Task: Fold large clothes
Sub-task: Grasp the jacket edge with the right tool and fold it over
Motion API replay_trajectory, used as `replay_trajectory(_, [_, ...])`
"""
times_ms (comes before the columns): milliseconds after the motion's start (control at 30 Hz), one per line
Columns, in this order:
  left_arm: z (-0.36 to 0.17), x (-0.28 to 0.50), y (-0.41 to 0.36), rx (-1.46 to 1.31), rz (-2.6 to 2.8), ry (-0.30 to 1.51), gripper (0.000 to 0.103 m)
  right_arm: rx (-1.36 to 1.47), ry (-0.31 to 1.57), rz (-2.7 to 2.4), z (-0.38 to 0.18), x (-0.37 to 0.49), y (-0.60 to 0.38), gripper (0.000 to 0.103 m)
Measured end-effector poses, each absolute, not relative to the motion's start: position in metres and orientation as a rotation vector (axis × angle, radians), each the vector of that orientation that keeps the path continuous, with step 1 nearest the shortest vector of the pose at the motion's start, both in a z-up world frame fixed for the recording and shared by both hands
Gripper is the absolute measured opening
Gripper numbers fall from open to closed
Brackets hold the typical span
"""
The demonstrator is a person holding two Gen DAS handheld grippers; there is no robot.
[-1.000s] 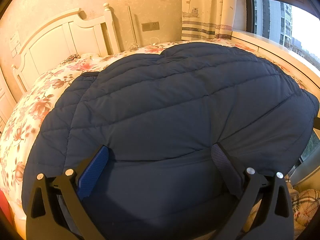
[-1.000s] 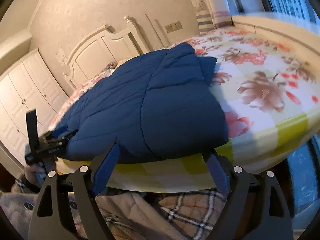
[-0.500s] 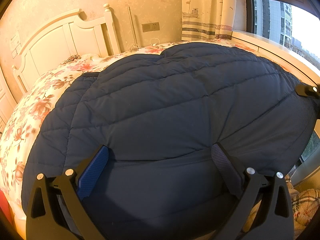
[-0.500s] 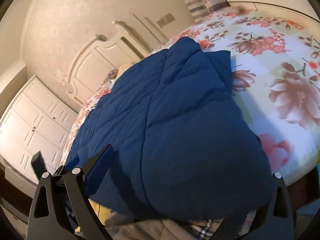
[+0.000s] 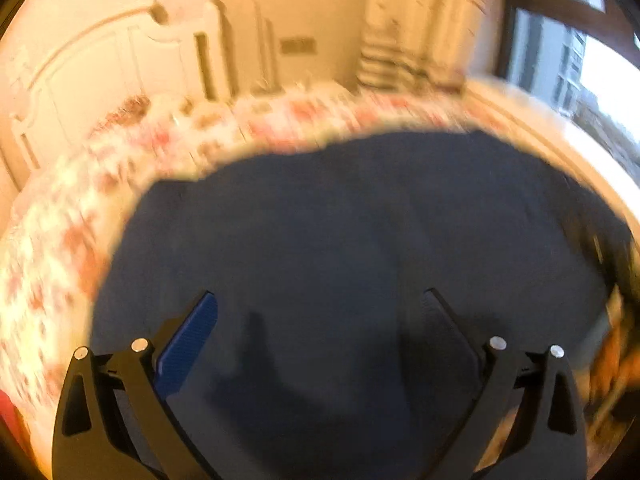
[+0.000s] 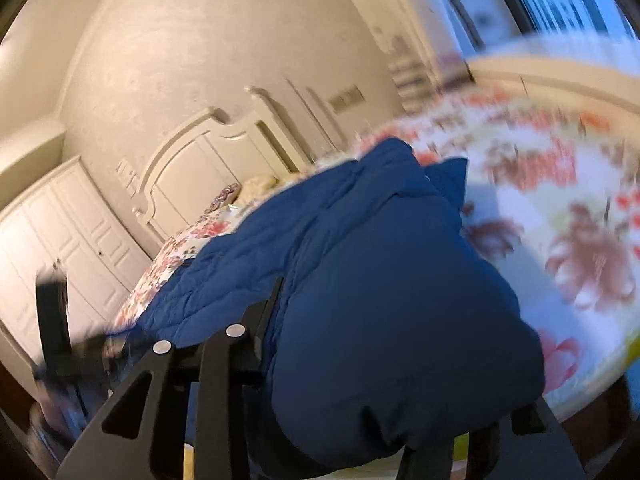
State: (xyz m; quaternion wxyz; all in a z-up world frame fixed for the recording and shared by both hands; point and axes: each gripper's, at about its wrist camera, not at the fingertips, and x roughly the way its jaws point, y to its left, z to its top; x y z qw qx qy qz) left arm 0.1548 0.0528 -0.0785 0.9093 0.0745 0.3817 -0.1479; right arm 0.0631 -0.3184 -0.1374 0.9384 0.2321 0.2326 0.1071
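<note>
A large navy quilted coat [image 5: 360,240] lies on a floral bedspread [image 5: 60,240]. The left wrist view is motion-blurred. My left gripper [image 5: 320,312] is open above the coat's near hem, nothing between its fingers. In the right wrist view the coat [image 6: 380,280] bulges up between my right gripper's [image 6: 384,360] fingers, which are closed in on its near right edge. The left finger [image 6: 256,320] shows, the right one is mostly hidden behind fabric. The other gripper [image 6: 72,352] appears blurred at the far left by the hem.
A white headboard [image 5: 100,72] stands at the bed's far end. White wardrobe doors [image 6: 60,240] are at the left. A curtain [image 5: 404,24] and a window [image 5: 580,60] with a sill lie along the right. The floral bedspread [image 6: 560,220] lies bare to the coat's right.
My right gripper moved onto the coat's near right edge and closed on it. The coat's far part now lies nearer, showing more bedspread. My left gripper is moving, still open.
</note>
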Motion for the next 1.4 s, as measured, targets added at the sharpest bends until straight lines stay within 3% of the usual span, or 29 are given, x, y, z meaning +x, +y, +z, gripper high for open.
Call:
replay_trajectory(100, [-0.072,0.230,0.026,0.150,-0.242,0.841,0.101,0.398,0.436,0.225,-0.127,0.055,-0.309,0.047])
replay_trajectory(233, [-0.105,0.328,-0.009,0.217,-0.095,0.957,0.100,0.331,0.432,0.220,-0.122,0.051,-0.304,0.047])
replay_trajectory(400, [-0.126,0.353,-0.035,0.296,-0.065,0.978,0.101,0.312,0.457,0.218,-0.127,0.054,-0.307,0.047])
replay_trajectory(500, [-0.115,0.327,-0.026,0.326,-0.091,0.935,0.099,0.315,0.461,0.229,-0.127,0.054,-0.309,0.047])
replay_trajectory(700, [-0.081,0.195,0.008,0.345,-0.285,0.766,0.100,0.365,0.434,0.213,-0.121,0.063,-0.318,0.045])
replay_trajectory(933, [-0.126,0.085,0.040,0.299,-0.366,0.722,0.101,0.301,0.419,0.192,-0.099,0.069,-0.307,0.044])
replay_trajectory(1100, [-0.128,0.069,0.061,0.227,-0.525,0.732,0.100,0.261,0.418,0.160,-0.089,0.071,-0.295,0.044])
replay_trajectory(1267, [-0.125,0.039,0.082,0.378,-0.594,0.601,0.100,0.107,0.372,0.104,-0.066,0.071,-0.263,0.044])
replay_trajectory(1400, [-0.100,0.074,0.190,0.037,-0.378,0.582,0.100,-0.121,0.283,0.106,-0.037,0.067,-0.205,0.044])
